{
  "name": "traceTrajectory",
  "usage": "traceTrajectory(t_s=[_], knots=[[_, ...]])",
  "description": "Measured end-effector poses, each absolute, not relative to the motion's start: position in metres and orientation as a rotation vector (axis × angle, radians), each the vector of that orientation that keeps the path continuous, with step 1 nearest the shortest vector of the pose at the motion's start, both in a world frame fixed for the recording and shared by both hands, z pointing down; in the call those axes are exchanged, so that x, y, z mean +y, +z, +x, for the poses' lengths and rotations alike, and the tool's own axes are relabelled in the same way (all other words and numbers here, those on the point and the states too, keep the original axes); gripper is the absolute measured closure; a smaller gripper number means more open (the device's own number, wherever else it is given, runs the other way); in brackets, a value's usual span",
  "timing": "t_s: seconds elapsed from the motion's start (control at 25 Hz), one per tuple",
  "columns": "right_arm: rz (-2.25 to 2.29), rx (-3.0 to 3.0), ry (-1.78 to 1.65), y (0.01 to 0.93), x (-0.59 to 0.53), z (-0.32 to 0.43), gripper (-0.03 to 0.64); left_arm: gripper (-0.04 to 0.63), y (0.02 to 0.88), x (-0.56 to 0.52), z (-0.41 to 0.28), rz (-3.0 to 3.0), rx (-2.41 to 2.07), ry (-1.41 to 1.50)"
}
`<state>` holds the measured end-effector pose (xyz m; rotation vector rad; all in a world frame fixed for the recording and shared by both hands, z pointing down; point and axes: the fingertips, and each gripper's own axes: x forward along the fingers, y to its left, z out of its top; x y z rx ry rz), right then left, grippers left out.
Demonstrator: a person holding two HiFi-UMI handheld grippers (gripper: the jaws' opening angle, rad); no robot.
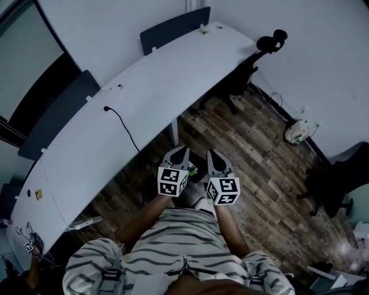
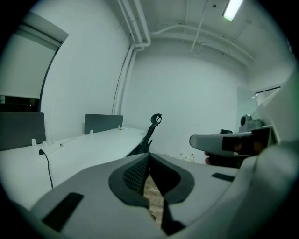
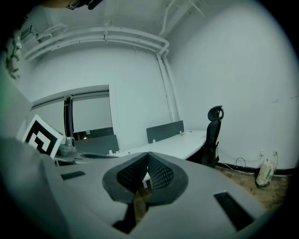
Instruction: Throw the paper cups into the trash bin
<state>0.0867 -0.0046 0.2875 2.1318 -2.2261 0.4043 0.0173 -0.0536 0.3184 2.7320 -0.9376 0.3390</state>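
While held side by side above a striped shirt (image 1: 173, 242), the left gripper (image 2: 148, 155) has its jaws closed tip to tip on nothing; the right gripper (image 3: 147, 154) likewise, pads together and empty. Just beyond and between them, on the wood floor (image 1: 259, 161): one dark object (image 1: 199, 164) with a fleck of green, mostly hidden; whether it is the trash bin cannot be told. Further out: long white desk (image 1: 173, 75) with black cable (image 1: 124, 127); black office chair (image 1: 248, 69) at its far end; white bag (image 1: 297, 131) by the wall.

Dim bluish light, ceiling tube (image 2: 232, 8) glaring, dark fisheye edges, soft focus
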Motion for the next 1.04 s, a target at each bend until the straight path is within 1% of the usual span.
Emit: traceTrajectory(t_s=[1.04], knots=[[2.189, -2.274, 0.285, 0.262, -0.035, 0.107, 0.607, 0.572, 0.278, -0.075, 0.032, 2.869, -0.960, 0.217]])
